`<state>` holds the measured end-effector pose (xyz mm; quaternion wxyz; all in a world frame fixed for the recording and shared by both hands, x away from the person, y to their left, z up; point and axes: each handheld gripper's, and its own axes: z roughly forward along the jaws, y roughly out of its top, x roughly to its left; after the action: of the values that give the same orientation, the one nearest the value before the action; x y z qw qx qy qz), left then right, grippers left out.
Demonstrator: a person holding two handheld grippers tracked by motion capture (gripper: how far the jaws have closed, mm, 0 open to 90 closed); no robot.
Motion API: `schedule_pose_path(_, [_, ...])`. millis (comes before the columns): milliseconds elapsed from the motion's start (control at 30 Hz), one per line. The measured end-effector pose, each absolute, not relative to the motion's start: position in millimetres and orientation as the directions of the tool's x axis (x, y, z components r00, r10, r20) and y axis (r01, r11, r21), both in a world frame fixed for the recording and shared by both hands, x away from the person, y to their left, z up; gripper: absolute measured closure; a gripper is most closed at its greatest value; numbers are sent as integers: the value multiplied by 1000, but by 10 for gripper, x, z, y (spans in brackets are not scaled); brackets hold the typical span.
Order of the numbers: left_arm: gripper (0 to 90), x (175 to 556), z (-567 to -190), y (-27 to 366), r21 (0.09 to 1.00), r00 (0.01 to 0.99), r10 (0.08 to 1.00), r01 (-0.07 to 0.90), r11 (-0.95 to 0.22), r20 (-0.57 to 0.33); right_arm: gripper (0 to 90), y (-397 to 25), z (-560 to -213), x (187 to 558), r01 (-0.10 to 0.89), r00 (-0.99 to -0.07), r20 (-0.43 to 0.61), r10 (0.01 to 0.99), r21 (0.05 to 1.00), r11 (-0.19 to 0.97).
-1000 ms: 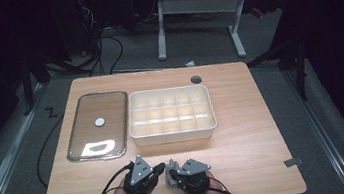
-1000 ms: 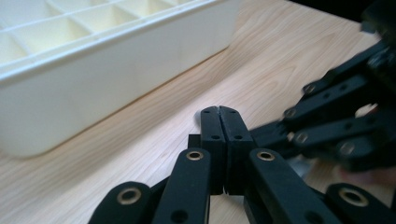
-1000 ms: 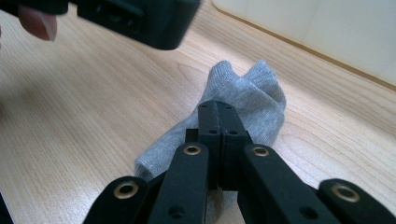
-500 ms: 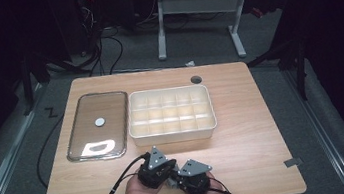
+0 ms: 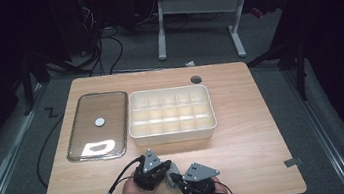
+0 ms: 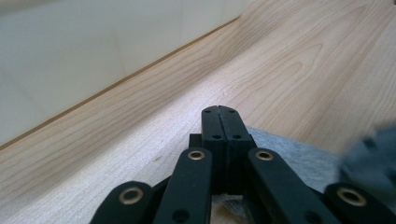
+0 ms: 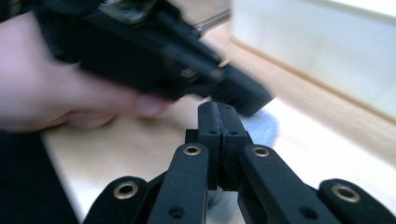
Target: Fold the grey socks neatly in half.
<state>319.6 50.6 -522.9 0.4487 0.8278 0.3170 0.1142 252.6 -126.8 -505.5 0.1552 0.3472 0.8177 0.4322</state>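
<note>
High view: my left claw point(image 5: 168, 167) and right claw point(image 5: 176, 179), both pressed together, seemingly pinching a grey cloth point(image 6: 299, 158). Lift evenly, clear of the tray point(image 5: 173, 134).

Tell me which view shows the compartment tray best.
The high view: the whole compartment tray and its grid of cells show, right of the glass lid. The left gripper view catches just a blurred side wall; the right gripper view, a blurred corner.

cloth point(image 6: 299, 161) – pale grey | fingers point(image 6: 219, 122) – black | organiser box point(image 5: 171, 115) – cream | table point(image 5: 256, 141) – light woodgrain
</note>
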Motion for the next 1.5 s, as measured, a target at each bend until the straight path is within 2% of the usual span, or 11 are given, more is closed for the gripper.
schedule_pose_path(67, [900,3193,-5243,510,816,773,627,420,-397,-93,900,-1242,-5159,2493,447,-710,23,704,786,426])
schedule_pose_path(167, [900,3184,-5258,509,819,771,632,412,-399,-80,900,-1280,-5238,2493,467,-702,57,710,790,398])
schedule_pose_path(600, [900,3142,-5255,494,824,760,647,405,-397,-61,900,-1292,-5282,2483,460,-704,59,708,797,391])
schedule_pose_path(800, [893,3045,-5119,518,835,779,627,353,-422,-13,900,-1301,-5280,2508,464,-708,69,703,795,390])
schedule_pose_path(833, [894,3010,-5142,523,823,779,626,340,-455,24,900,-1301,-5280,2509,464,-708,68,703,795,390])
schedule_pose_path(1233, [900,3021,-5265,579,834,767,642,362,-416,-13,900,-1305,-5258,2529,470,-712,73,698,788,397])
schedule_pose_path(1333, [884,3023,-5236,589,841,764,645,369,-397,-31,804,-1299,-5191,2509,475,-714,92,694,792,383])
schedule_pose_path(1500, [866,3015,-5225,589,845,764,645,367,-389,-34,739,-1338,-5068,2494,475,-694,105,712,810,344])
